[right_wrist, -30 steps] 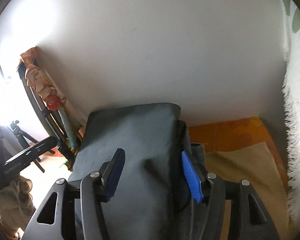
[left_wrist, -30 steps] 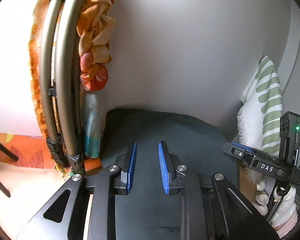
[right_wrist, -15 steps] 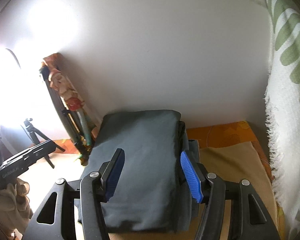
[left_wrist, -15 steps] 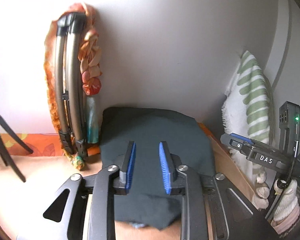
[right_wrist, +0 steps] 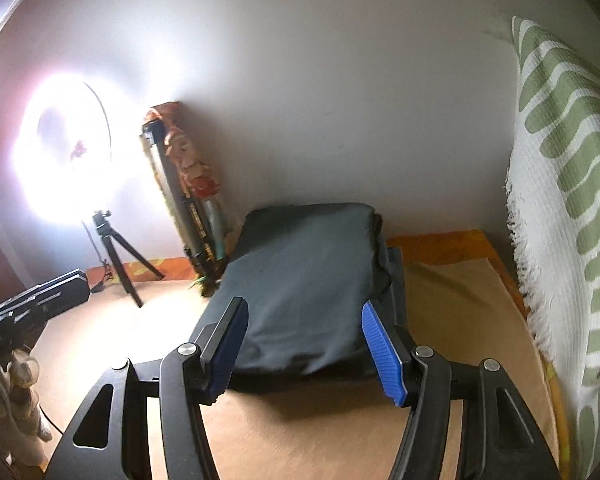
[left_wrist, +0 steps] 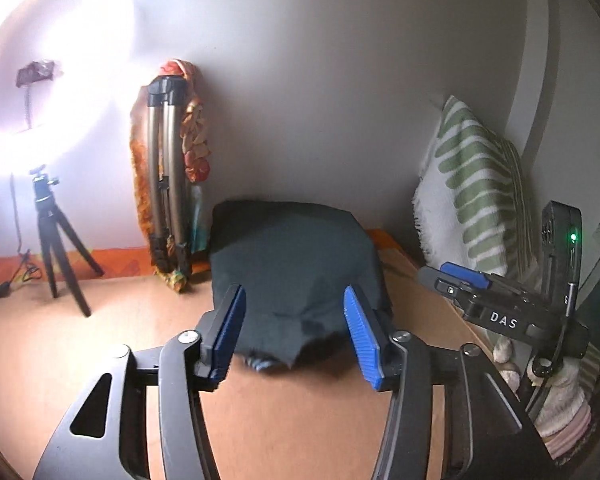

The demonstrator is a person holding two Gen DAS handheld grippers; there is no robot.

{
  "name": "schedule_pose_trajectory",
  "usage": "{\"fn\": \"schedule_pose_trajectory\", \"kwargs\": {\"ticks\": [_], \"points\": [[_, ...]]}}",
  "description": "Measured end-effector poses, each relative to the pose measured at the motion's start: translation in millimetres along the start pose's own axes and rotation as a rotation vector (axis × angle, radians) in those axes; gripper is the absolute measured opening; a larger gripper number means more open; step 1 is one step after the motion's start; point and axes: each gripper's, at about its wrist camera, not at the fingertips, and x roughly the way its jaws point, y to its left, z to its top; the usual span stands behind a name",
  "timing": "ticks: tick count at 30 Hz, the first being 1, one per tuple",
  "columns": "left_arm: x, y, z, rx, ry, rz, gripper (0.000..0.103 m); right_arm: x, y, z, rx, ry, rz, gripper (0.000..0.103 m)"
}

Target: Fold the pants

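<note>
The dark grey pants (left_wrist: 296,272) lie folded into a compact block on the tan surface, their far edge against the white wall. In the right wrist view the pants (right_wrist: 308,284) show a stacked fold edge on the right side. My left gripper (left_wrist: 294,336) hovers above the near edge of the block, its jaws opening, nothing pressed between the blue pads. My right gripper (right_wrist: 304,344) is open above the near end of the pants, touching nothing. The right gripper's body (left_wrist: 500,308) appears at the right of the left wrist view.
A folded tripod wrapped in orange cloth (left_wrist: 168,196) leans on the wall left of the pants. A ring light (left_wrist: 48,56) on a small tripod (left_wrist: 56,248) glares at far left. A green-striped white cushion (left_wrist: 472,196) stands at right. An orange sheet (right_wrist: 440,246) edges the surface.
Both grippers pulled back and up from the pants, which now lie farther ahead on the surface. The left gripper's jaws spread wider; the ring light has come into view.
</note>
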Motion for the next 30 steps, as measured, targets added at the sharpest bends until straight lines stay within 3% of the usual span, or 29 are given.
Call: {"fn": "schedule_pose_trajectory", "kwargs": {"ticks": [5,10,15,18,30], "points": [[-28.6,-12.3,-19.6,0.036,-0.029,0.014,0.061,-27.9,18.7,-14.6,0.003,-0.036,-0.012,0.067],[-56.5,-11.4,-37.1,0.008,-0.063,0.021,0.069,-57.9,31.3,-35.2,0.032,-0.078,-0.003,0.074],[-77.6,-18.4,-60.8,0.037,-0.048,0.047,0.073,-74.2,40.4,-59.1,0.05,-0.094,-0.013,0.083],[-90.0,-21.3,-73.0,0.04,-0.045,0.059,0.081,-81.7,46.5,-70.6,0.052,-0.096,-0.024,0.084],[-105.6,-21.6,-103.1,0.041,-0.03,0.091,0.082,-95.0,72.5,-95.3,-0.051,-0.124,-0.068,0.1]]}}
